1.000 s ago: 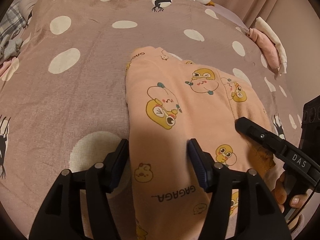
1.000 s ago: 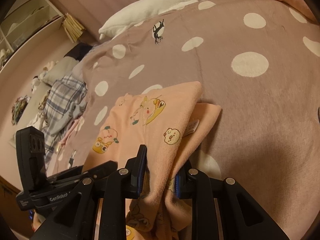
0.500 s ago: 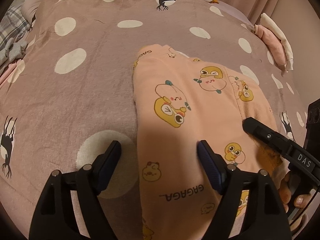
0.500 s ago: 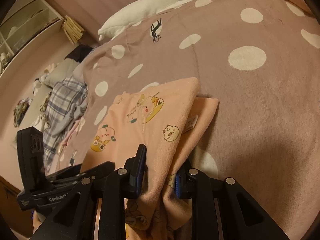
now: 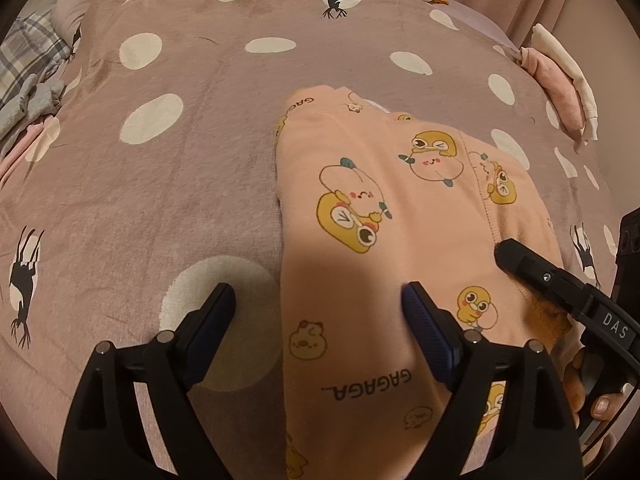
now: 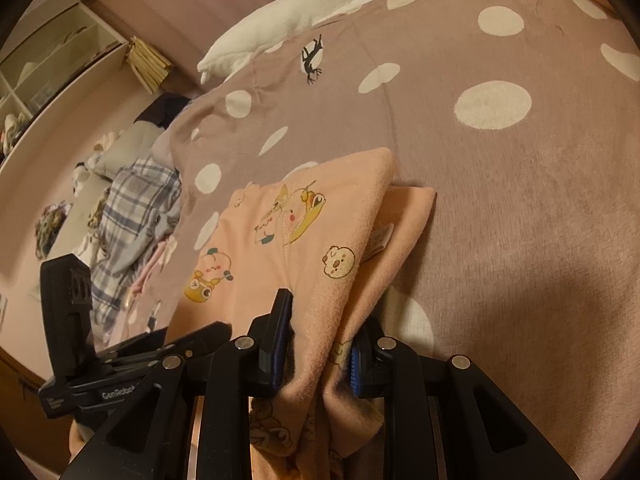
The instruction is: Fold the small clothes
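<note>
I am working over the spotted bedcover [image 5: 168,208], and the peach garment [image 5: 384,240] is lying on it towards the near edge, already doubled into a long strip; one layer is showing beneath the upper one on the side away from the plaid pile [image 6: 132,208], so I judge at least one fold is done and a further fold across the length, plus setting it aside, is left. The left gripper [image 5: 320,304] is hanging over the garment's near end with its jaws wide; they have just been opening, one finger over the bedcover, the other over the cloth, and the pads are not pressing the cloth that lies between them. The right gripper [image 6: 320,344] is clamping a bunched edge of the garment between narrow jaws, at the end nearest me. On the garment I am reading "GAGAGA" upside down, among duck cartoons; the right tool is carrying "DAS", and the left tool is showing "GenRobot", its last letters cut off. More clothes [image 5: 560,80] are lying at the bedcover's far corner.
</note>
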`<state>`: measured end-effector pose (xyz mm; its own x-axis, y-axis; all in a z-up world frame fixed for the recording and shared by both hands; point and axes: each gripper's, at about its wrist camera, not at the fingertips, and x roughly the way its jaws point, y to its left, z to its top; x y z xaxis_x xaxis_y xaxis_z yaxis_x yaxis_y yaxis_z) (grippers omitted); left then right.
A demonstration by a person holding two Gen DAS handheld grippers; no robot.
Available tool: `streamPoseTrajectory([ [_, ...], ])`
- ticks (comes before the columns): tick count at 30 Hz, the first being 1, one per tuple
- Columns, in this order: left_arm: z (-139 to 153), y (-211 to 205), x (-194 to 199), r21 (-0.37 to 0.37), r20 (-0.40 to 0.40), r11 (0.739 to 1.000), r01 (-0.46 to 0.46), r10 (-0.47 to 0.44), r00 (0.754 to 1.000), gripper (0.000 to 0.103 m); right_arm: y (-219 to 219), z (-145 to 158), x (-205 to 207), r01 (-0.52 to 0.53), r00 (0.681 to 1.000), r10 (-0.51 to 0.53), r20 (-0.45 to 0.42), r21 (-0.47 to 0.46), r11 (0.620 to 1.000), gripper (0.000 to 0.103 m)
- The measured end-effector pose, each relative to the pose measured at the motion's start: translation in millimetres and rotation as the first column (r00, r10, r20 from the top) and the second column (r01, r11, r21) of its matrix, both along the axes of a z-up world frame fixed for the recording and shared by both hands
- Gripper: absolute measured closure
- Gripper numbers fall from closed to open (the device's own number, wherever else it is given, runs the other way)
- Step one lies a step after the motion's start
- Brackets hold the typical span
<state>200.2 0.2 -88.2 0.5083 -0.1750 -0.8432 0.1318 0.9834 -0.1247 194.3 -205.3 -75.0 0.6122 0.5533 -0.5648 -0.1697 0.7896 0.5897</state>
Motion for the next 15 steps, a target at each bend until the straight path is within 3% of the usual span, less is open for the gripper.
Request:
streamPoseTrajectory([
  [15,2.1,-3.2,-1.1,0.057,-0.001,0.998,-0.041,0.041,0.999,0.007,-4.7,-5.3,1.7,-0.007,1.0,0.007,-0.001,0.049,0.999,0.08],
])
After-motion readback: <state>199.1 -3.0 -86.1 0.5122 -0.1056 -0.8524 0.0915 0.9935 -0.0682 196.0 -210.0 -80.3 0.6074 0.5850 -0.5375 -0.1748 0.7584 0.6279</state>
